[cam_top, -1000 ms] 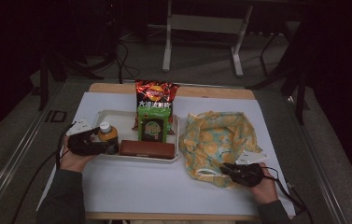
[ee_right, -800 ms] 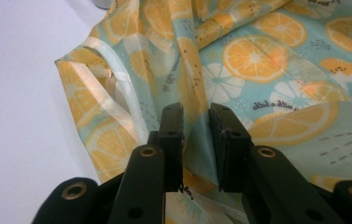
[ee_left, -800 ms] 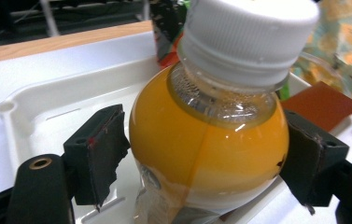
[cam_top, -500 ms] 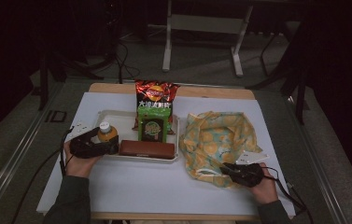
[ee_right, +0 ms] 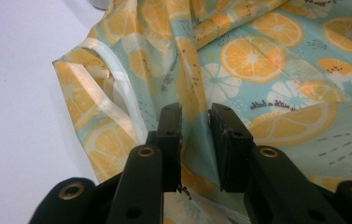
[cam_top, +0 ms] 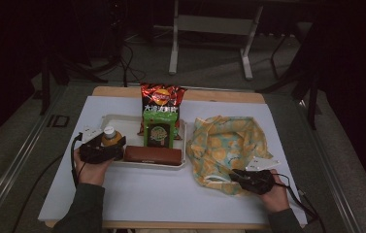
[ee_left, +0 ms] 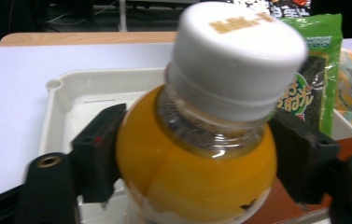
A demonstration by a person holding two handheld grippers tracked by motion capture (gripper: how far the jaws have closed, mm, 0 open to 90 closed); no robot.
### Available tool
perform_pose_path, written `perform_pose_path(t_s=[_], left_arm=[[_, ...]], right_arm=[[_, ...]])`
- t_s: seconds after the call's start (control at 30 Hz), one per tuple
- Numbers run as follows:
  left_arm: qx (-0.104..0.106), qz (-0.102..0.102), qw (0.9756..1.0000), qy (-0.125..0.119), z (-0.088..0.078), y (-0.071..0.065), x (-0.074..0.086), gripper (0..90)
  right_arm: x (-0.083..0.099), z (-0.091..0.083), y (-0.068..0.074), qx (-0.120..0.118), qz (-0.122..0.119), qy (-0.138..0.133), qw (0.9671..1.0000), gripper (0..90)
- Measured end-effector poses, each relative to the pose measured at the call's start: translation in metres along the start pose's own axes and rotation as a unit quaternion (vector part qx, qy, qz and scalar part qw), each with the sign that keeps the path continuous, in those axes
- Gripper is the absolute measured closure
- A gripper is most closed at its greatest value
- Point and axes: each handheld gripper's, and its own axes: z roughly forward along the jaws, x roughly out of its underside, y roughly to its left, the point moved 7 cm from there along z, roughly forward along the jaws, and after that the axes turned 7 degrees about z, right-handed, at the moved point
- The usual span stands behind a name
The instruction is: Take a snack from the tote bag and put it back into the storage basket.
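Left gripper (cam_top: 104, 151) sits at the near left corner of the white tray (cam_top: 122, 122), its jaws, just eased inward, clamped on either side of the orange juice bottle (ee_left: 197, 158), white cap up. Hard against the bottle's right lies a brown bar (cam_top: 152, 155); behind that, a green snack pack (cam_top: 159, 132) and a red chip bag (cam_top: 161, 99) crowd the tray. Over on the right, the right gripper (cam_top: 241, 176) pinches a fold of the lemon-print bag (ee_right: 267, 74), crumpled on the white table (cam_top: 171, 194), well apart from the tray.

The patterned bag (ee_right: 276, 70) reads "hello" beside a lemon slice; other packets' print stays unreadable.
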Motion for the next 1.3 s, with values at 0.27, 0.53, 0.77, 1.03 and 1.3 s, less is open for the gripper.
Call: perform_pose_path(t_s=[0.27, 0.53, 0.77, 1.03, 1.3], left_arm=[[0.013, 0.005, 0.9999, 0.004, -0.0006, 0.0003, 0.0002, 28.9], [0.053, 0.021, 0.9984, 0.003, -0.0009, 0.004, 0.0004, 29.0], [0.082, 0.03, 0.9962, 0.004, -0.0022, 0.006, 0.0012, 29.1], [0.096, 0.03, 0.995, 0.002, -0.0021, 0.0074, 0.0015, 28.8], [0.108, 0.022, 0.9939, -0.005, -0.009, 0.0096, 0.003, 24.5]], right_arm=[[0.0001, 0.0003, 0.0003, 0.0, 0.0, 0.0, 1.0, 74.2], [0.0003, 0.0009, 0.0003, 0.0, -0.001, 0.001, 1.0, 74.2], [0.0004, 0.001, 0.0003, 0.0, -0.001, 0.001, 1.0, 74.2], [0.0008, 0.0015, 0.0006, -0.001, -0.001, 0.003, 1.0, 74.1], [0.0009, 0.0011, 0.0005, -0.002, -0.001, 0.003, 1.0, 73.7]])
